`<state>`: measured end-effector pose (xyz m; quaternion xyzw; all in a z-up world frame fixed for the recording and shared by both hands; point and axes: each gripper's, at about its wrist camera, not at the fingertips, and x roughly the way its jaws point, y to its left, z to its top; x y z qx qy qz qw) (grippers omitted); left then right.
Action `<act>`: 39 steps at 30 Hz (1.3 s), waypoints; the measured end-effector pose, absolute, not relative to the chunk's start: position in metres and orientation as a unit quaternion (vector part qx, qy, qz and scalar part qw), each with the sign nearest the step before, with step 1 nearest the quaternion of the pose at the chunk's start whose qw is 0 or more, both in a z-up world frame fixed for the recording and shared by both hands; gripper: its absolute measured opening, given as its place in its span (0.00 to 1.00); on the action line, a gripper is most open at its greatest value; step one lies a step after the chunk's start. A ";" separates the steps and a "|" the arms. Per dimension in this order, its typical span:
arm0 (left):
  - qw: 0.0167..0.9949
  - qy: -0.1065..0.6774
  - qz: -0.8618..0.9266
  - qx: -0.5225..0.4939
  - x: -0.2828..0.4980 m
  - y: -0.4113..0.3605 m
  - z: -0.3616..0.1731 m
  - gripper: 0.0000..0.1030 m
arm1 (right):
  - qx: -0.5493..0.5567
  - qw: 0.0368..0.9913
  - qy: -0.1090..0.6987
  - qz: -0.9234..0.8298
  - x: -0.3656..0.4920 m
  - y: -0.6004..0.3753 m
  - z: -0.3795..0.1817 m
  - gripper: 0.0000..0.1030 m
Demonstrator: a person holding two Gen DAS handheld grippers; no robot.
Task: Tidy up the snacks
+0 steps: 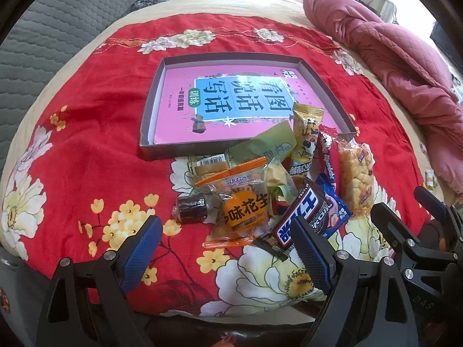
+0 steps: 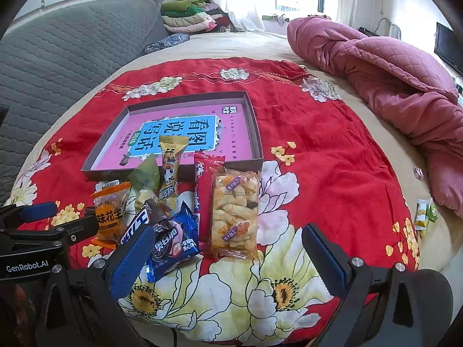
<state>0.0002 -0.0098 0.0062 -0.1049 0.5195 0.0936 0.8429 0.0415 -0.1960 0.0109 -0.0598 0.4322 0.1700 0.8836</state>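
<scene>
The heap of wrapped snacks (image 2: pixel 185 202) lies on the red floral bedspread (image 2: pixel 332 173), just in front of the shallow dark cardboard tray (image 2: pixel 254 121) with a pink booklet inside. The clear packet of puffed rice crackers (image 2: pixel 234 217) sits at the heap's right edge, its long axis running toward the tray. It lies just ahead of the right hand-held gripper (image 2: pixel 228 263), which looks the nearer one. The left hand-held gripper (image 1: pixel 228 248) faces the heap's other side. Both are released, holding nothing.

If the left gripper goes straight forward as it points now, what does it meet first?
Probably the orange peanut packet, which lies ahead between the open fingers of the left gripper; depth is uncertain.
</scene>
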 end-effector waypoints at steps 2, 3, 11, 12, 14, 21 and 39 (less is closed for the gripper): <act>0.843 0.519 0.094 -0.105 0.000 -0.010 0.006 0.88 | -0.060 0.884 0.432 0.170 0.042 -0.196 0.011 0.99; 0.843 0.519 0.094 -0.104 0.000 -0.010 0.006 0.88 | -0.060 0.884 0.432 0.170 0.042 -0.196 0.011 0.99; 0.845 0.517 0.095 -0.099 0.001 -0.012 0.006 0.88 | -0.060 0.884 0.431 0.170 0.042 -0.196 0.011 0.99; 0.845 0.517 0.095 -0.099 0.001 -0.012 0.006 0.88 | -0.060 0.884 0.431 0.170 0.042 -0.196 0.011 0.99; 0.845 0.518 0.094 -0.099 0.001 -0.011 0.006 0.88 | -0.060 0.884 0.431 0.170 0.042 -0.196 0.011 0.99; 0.845 0.518 0.095 -0.097 0.001 -0.012 0.006 0.88 | -0.060 0.884 0.431 0.169 0.042 -0.196 0.011 0.99; 0.843 0.518 0.094 -0.107 0.000 -0.003 0.000 0.88 | -0.055 0.882 0.437 0.167 0.045 -0.198 0.008 0.99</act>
